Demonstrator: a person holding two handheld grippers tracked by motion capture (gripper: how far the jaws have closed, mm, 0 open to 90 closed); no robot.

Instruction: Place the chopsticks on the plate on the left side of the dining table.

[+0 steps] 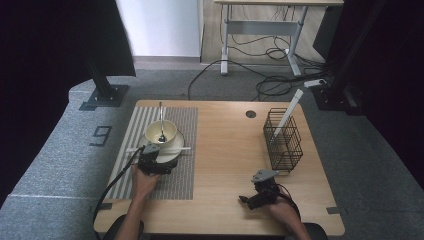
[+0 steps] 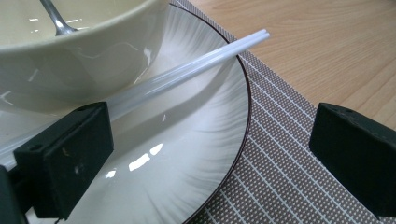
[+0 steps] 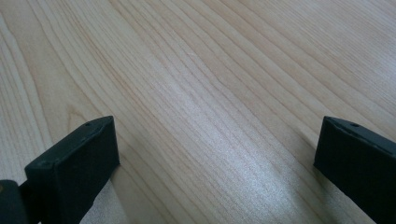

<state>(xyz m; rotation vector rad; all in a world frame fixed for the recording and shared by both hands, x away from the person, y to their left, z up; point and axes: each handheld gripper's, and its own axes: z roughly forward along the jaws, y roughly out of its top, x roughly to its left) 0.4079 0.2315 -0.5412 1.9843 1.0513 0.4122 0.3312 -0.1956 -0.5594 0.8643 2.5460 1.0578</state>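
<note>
Chopsticks (image 1: 182, 148) are lying across the plate (image 1: 175, 150) beside the bowl (image 1: 161, 132) in the high view, the left gripper (image 1: 152, 162) hovering just short of them; in the left gripper view, jaws are gaping apart around the chopsticks (image 2: 196, 65), probably lining up a grasp; in the right gripper view, jaws are standing wide over bare table (image 3: 210, 93), idling.

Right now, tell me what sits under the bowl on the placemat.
The bowl rests on a white plate, with white chopsticks lying across the plate beside it. A spoon stands inside the bowl. The plate's centre beneath the bowl is covered, and so is the placemat under the plate.
</note>
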